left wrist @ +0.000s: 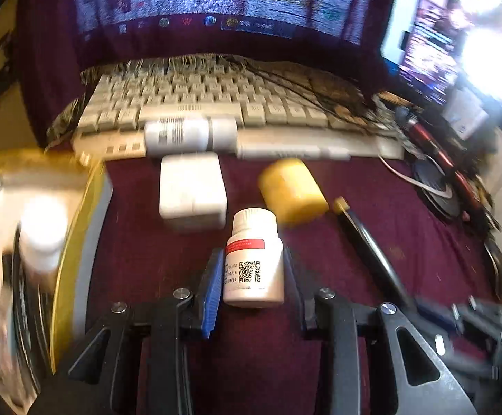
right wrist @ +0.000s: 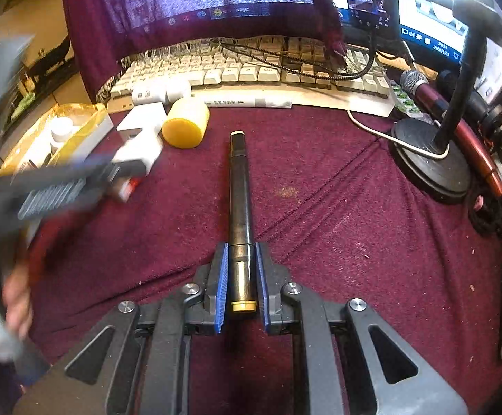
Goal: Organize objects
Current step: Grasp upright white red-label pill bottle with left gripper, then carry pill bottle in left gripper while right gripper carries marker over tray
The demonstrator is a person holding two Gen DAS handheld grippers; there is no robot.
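The left tongs point(left wrist: 253, 269) clamp the white red-labelled pill bottle point(left wrist: 253, 259), which may slip mid-swing; the right tongs point(right wrist: 242, 287) pinch the black gold-tipped pen point(right wrist: 239, 207) near its end, so it could pivot or roll toward the beige keyboard point(right wrist: 251, 69).

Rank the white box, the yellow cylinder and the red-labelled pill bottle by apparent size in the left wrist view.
1. Pill bottle, though it sits nearest the camera, between the left tongs, so this is unsure.
2. White box and yellow cylinder look too alike to separate.

Home desk — keyboard point(right wrist: 251, 69), monitor point(left wrist: 216, 0), microphone point(right wrist: 423, 91)
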